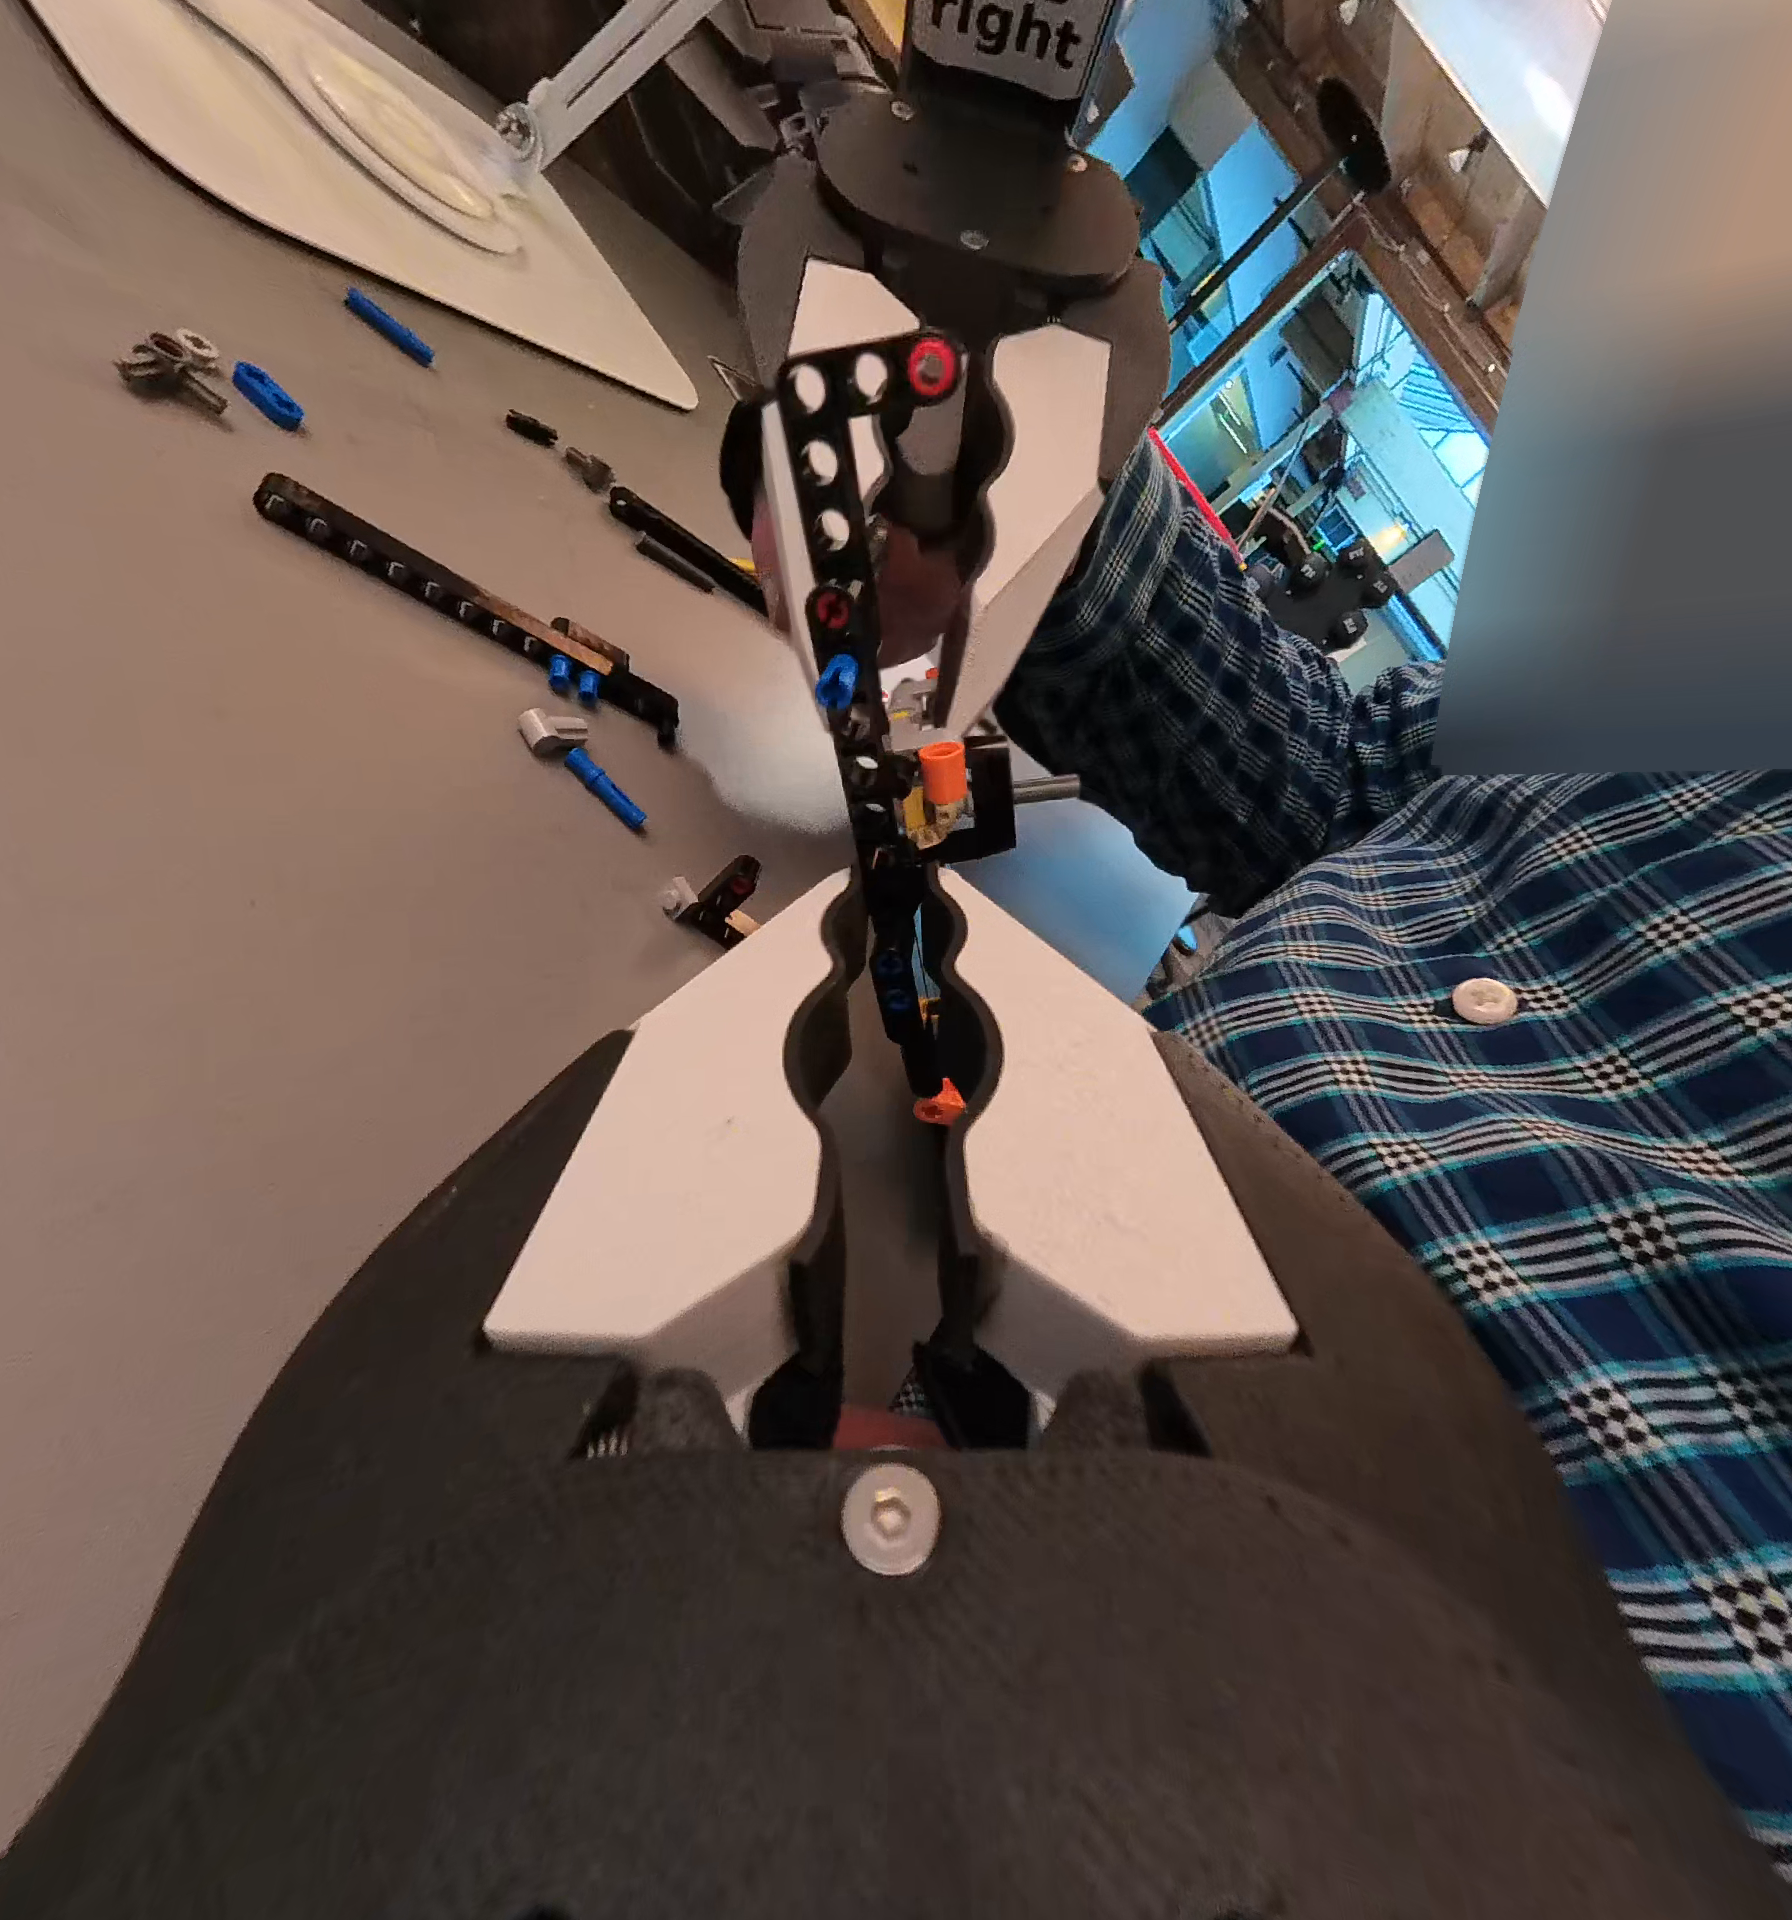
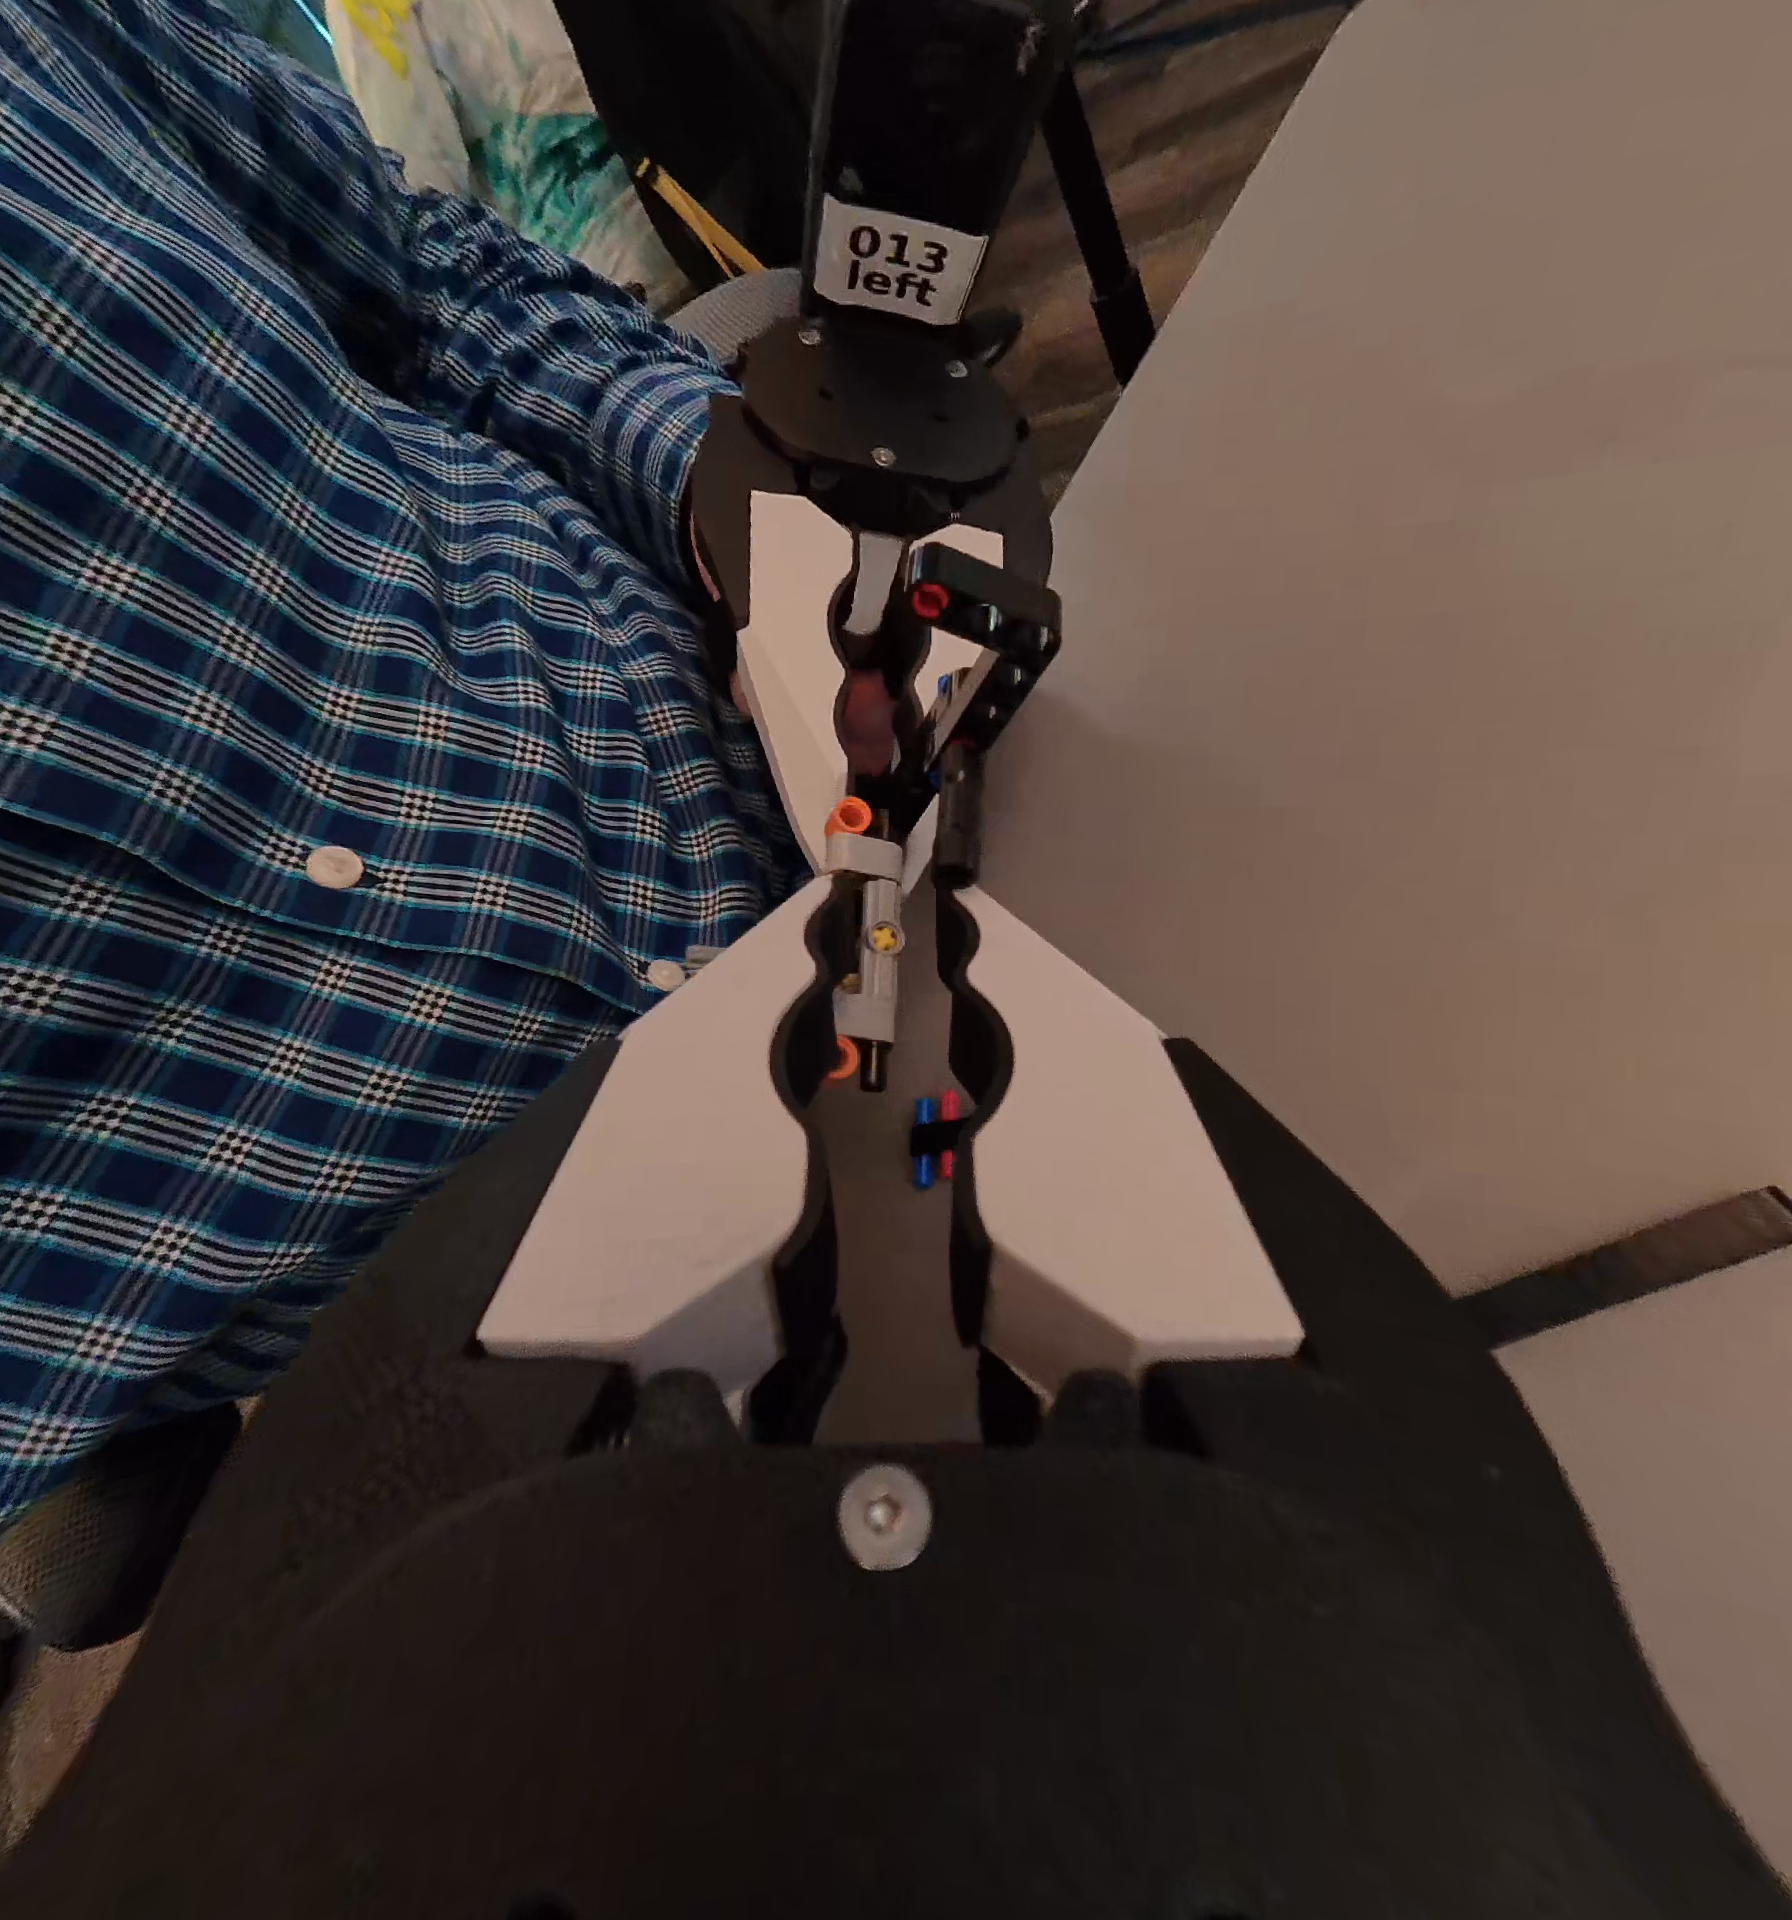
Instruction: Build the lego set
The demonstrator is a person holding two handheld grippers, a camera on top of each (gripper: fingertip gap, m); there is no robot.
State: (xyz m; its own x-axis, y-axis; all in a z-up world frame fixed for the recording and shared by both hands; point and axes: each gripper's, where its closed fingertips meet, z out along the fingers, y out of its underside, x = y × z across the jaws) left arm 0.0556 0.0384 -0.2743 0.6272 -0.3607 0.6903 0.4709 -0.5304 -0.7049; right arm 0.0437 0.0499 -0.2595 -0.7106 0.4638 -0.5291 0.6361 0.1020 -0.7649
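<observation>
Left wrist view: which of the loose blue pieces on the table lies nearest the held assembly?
The blue pin just below the small grey connector. The blue link and blue axle lie much farther left.

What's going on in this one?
A person in a blue plaid shirt holds a claw in each hand, tip to tip above a grey table. The left claw is closed on the lower end of a black lego assembly; the right claw pinches its orange and grey middle section. Loose pieces lie on the table, including a long black beam and blue pins.
</observation>
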